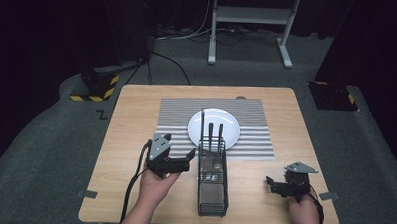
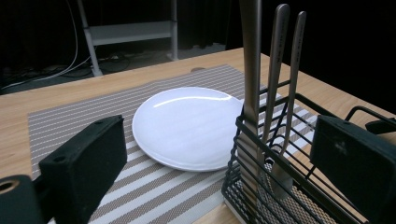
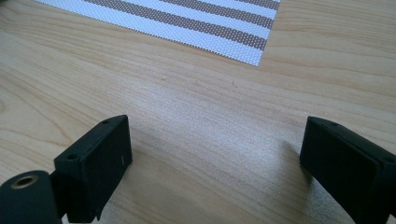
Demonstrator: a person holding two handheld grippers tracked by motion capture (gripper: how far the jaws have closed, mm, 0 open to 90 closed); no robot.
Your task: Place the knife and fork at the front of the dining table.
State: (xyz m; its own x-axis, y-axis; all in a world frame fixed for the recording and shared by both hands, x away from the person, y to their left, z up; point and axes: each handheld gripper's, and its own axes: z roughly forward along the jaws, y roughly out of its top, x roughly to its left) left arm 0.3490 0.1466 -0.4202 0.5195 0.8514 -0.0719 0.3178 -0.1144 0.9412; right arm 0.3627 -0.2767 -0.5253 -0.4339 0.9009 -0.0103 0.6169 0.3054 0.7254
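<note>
A black wire cutlery caddy [image 1: 213,185] stands on the wooden table [image 1: 136,120], just in front of a white plate [image 1: 213,125] on a striped placemat [image 1: 174,116]. Three metal cutlery handles [image 2: 275,60] rise upright from the caddy's [image 2: 254,184] far end. My left gripper [image 1: 189,160] is open just left of the caddy, its jaws pointing at it. In the left gripper view the gripper [image 2: 224,163] frames the handles and the plate [image 2: 187,126]. My right gripper [image 1: 270,185] is open near the table's front right, low over bare wood [image 3: 210,116], nothing between its jaws.
The placemat's near corner [image 3: 210,23] lies beyond the right gripper [image 3: 224,158]. Bare wood runs along the table's left side and front. Behind the table stand a white metal frame [image 1: 249,23], floor cables and yellow-black striped bases [image 1: 95,86].
</note>
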